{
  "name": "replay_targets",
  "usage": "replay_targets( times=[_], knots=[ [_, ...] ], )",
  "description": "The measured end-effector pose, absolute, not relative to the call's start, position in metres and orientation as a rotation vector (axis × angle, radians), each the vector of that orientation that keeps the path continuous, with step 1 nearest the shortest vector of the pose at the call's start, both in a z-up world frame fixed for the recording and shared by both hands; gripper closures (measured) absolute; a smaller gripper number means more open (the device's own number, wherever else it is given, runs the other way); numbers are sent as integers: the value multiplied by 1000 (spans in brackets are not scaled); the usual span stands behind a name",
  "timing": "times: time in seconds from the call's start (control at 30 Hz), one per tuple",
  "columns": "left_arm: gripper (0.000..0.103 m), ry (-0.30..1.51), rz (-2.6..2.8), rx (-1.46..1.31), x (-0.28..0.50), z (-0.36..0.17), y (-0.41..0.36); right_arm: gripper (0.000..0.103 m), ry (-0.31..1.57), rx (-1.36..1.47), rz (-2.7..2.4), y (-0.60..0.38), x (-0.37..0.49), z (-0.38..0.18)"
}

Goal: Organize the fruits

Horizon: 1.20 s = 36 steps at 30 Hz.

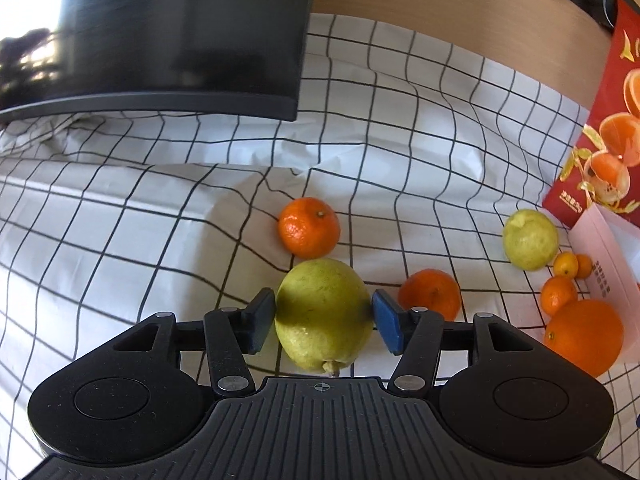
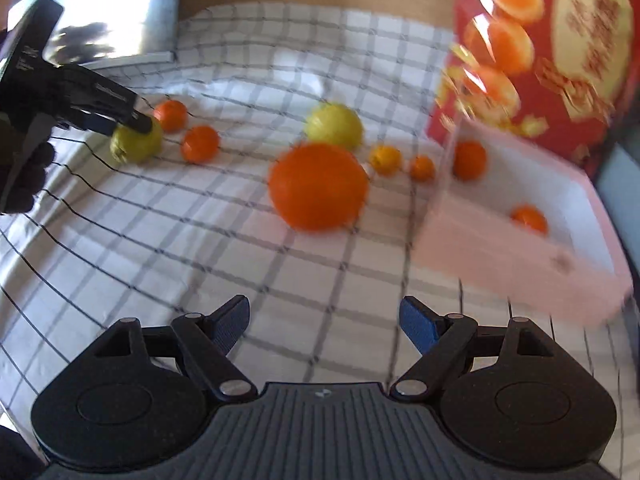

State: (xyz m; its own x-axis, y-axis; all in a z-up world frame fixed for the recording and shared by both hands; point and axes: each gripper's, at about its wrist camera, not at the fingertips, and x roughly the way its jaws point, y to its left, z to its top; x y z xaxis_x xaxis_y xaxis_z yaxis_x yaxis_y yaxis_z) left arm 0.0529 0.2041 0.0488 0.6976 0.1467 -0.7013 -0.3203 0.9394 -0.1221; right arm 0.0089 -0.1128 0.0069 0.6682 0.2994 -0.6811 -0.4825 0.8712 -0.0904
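Observation:
My left gripper (image 1: 324,320) is shut on a yellow-green lemon (image 1: 322,312) that rests on the checked cloth; both blue pads touch its sides. The right wrist view shows the same lemon (image 2: 136,142) under the left gripper (image 2: 132,122). Two mandarins (image 1: 309,227) (image 1: 430,292) lie just beyond it. A second lemon (image 1: 530,239), small oranges (image 1: 558,294) and a big orange (image 1: 584,336) lie at the right. My right gripper (image 2: 324,324) is open and empty, above the cloth in front of the big orange (image 2: 318,186).
A white box (image 2: 540,248) with one orange (image 2: 529,218) inside stands at the right, against a red fruit carton (image 2: 540,52). A dark monitor (image 1: 180,32) stands at the back left. A wooden edge runs behind the cloth (image 1: 120,240).

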Motion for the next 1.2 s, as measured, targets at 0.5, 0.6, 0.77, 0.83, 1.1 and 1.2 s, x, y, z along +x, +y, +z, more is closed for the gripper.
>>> replay_targets(
  times=[0.5, 0.6, 0.77, 0.83, 1.1, 1.2],
  knots=[
    [38, 820, 196, -222, 65, 35, 194, 20, 728, -237, 379, -126, -2, 8],
    [38, 821, 192, -204, 56, 37, 191, 20, 739, -218, 367, -131, 0, 6],
    [38, 836, 157, -214, 33, 42, 179, 20, 730, -211, 378, -132, 0, 7],
    [38, 845, 120, -233, 22, 42, 169, 20, 712, -230, 394, -127, -2, 8],
    [38, 894, -38, -267, -8, 38, 124, 20, 708, -262, 460, -106, 8, 11],
    [38, 889, -63, -237, -9, 36, 112, 20, 702, -239, 477, -101, 18, 21]
  ],
)
